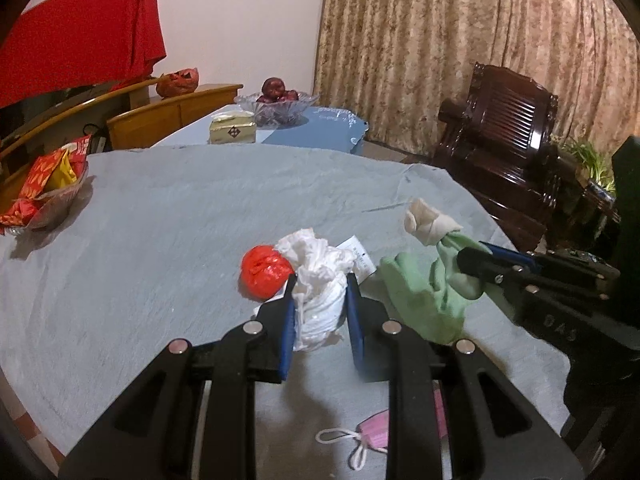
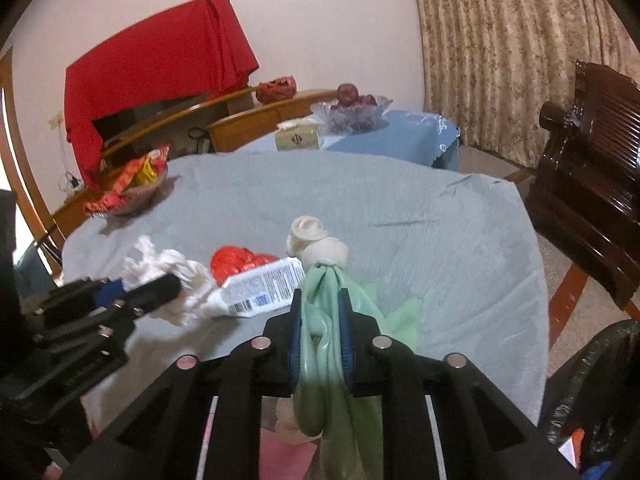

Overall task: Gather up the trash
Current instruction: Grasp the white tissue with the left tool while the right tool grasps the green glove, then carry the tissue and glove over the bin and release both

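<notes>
My left gripper (image 1: pixel 320 284) is shut on a crumpled white plastic bag (image 1: pixel 318 280) just above the grey tablecloth (image 1: pixel 180 220). A crumpled red wrapper (image 1: pixel 265 271) lies touching its left side. My right gripper (image 2: pixel 320 300) is shut on a green rubber glove (image 2: pixel 324 320) with a rolled cream cuff (image 2: pixel 316 242); the glove also shows in the left wrist view (image 1: pixel 420 292). A white printed packet (image 2: pixel 264 286) lies between the two grippers. A pink face mask (image 1: pixel 376 434) lies near the table's front edge. The left gripper also shows in the right wrist view (image 2: pixel 160 288).
A glass bowl of snack packets (image 1: pixel 44 188) sits at the table's far left. Behind stand a tissue box (image 1: pixel 233 130) and a glass fruit bowl (image 1: pixel 276 106) on a blue-covered table. A dark wooden chair (image 1: pixel 504 148) stands right. A black trash bag (image 2: pixel 592 392) hangs at lower right.
</notes>
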`<state>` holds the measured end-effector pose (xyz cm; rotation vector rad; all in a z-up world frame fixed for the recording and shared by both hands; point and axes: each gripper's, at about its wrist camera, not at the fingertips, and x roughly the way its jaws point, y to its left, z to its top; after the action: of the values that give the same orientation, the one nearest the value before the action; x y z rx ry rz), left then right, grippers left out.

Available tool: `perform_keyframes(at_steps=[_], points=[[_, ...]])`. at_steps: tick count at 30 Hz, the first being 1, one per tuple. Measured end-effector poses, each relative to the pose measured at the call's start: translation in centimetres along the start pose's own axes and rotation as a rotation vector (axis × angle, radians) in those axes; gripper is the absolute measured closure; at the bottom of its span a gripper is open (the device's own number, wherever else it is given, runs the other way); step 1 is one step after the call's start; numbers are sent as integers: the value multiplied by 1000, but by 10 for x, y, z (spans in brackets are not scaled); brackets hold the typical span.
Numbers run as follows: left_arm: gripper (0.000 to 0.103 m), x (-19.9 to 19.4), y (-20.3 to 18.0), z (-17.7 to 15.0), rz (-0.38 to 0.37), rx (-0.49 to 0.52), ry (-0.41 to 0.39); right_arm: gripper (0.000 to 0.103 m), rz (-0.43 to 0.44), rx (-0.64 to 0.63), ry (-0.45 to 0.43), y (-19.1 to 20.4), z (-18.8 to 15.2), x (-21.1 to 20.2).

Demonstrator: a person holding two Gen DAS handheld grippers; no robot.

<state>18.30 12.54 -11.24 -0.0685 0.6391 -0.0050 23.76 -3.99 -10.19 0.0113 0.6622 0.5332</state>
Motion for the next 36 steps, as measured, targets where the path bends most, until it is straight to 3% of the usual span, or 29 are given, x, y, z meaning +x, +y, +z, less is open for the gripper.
perform_keyframes(at_steps=[14,36], points=[[81,-15,-48,20,-84,35,-48,87,-80,41,-93,-28,10,-67],[81,-29,-149,28,-244,126,-62,87,-222,118,-166,-87,-12,-145]])
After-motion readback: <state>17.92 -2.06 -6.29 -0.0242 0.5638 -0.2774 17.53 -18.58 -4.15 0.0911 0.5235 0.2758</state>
